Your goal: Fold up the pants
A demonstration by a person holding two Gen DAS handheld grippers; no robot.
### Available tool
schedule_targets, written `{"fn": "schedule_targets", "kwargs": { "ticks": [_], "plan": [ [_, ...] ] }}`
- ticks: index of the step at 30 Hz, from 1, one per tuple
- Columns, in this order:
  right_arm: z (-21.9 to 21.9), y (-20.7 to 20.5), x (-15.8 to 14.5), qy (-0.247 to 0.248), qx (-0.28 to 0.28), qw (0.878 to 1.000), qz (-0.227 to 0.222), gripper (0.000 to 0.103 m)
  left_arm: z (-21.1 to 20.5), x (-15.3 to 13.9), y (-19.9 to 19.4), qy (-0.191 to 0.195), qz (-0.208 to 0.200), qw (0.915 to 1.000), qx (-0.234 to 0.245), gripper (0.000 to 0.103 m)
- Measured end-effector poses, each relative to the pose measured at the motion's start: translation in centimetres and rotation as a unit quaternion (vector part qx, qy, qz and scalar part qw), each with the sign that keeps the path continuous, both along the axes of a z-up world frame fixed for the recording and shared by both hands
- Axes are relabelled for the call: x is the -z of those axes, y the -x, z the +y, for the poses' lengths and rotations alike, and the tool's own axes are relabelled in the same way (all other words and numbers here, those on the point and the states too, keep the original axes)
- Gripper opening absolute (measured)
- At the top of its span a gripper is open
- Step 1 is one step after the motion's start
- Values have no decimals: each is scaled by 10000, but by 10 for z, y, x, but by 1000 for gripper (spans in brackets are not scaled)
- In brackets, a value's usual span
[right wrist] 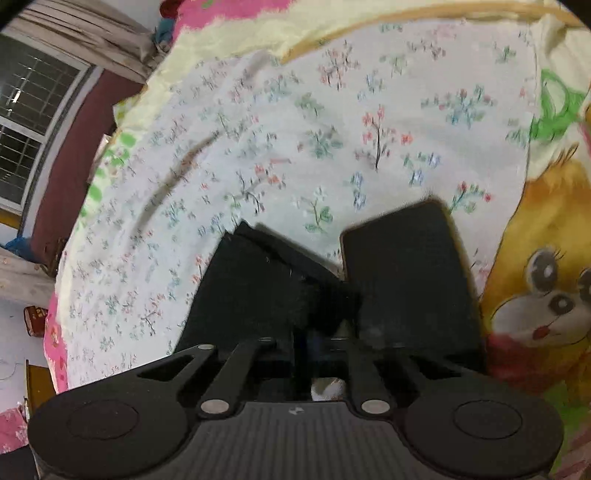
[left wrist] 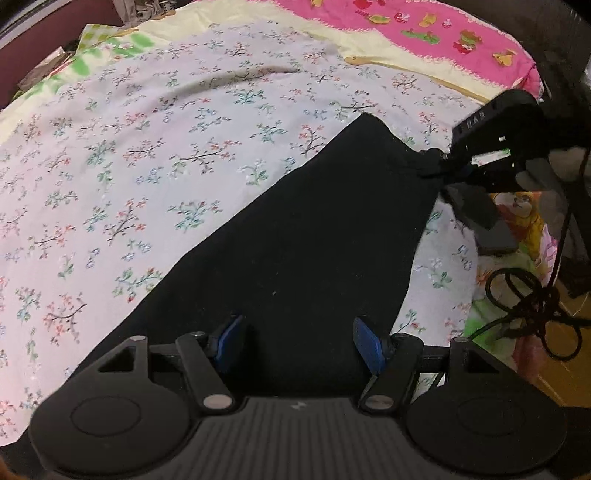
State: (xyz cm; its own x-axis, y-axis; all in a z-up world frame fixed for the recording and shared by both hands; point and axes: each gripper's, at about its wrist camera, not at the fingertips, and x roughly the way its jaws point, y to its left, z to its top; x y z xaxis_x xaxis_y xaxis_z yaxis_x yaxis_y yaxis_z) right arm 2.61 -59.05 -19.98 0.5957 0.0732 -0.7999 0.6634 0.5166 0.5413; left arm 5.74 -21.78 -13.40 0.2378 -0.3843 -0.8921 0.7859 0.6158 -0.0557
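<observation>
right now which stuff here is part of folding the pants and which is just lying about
For the job:
- black fabric pants
- left gripper, open over them
- right gripper, pinching their far corner

Just lying about:
- floral white bedsheet
- pink cartoon blanket
- tangled black cable
- flat black phone-like slab

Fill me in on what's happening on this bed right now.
A person is folding black pants spread on a floral sheet, working with a handheld gripper in each hand. The right gripper has pinched shut on a bunched corner of the pants at their far end. The left gripper hangs over the near end, jaws apart, blue pads not yet clamped on the cloth. No fold shows yet.
</observation>
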Motion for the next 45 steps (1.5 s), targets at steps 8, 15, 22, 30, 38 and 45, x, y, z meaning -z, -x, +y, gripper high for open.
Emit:
{"fn": "schedule_targets", "kwargs": {
  "ticks": [8, 15, 22, 30, 38, 45],
  "plan": [
    [15, 9, 1, -351, 190, 9991, -116, 43, 19, -1, 5, -39, 92, 9999, -141, 75],
    [30, -3, 17, -377, 64, 9992, -111, 46, 30, 1, 11, -125, 153, 9996, -193, 75],
    [19, -16, 20, -321, 73, 9992, -209, 20, 29, 0, 11, -102, 134, 9995, -257, 75],
    [13, -4, 27, -549, 31, 9969, -563, 7, 23, 3, 14, -236, 140, 9996, -119, 75],
    [11, 16, 39, -989, 172, 9922, -734, 11, 16, 6, 16, -479, 168, 9985, -202, 75],
    [10, -2, 48, -1141, 6, 9893, -904, 1, 7, 8, 19, -655, 124, 9974, -288, 75]
  ]
}}
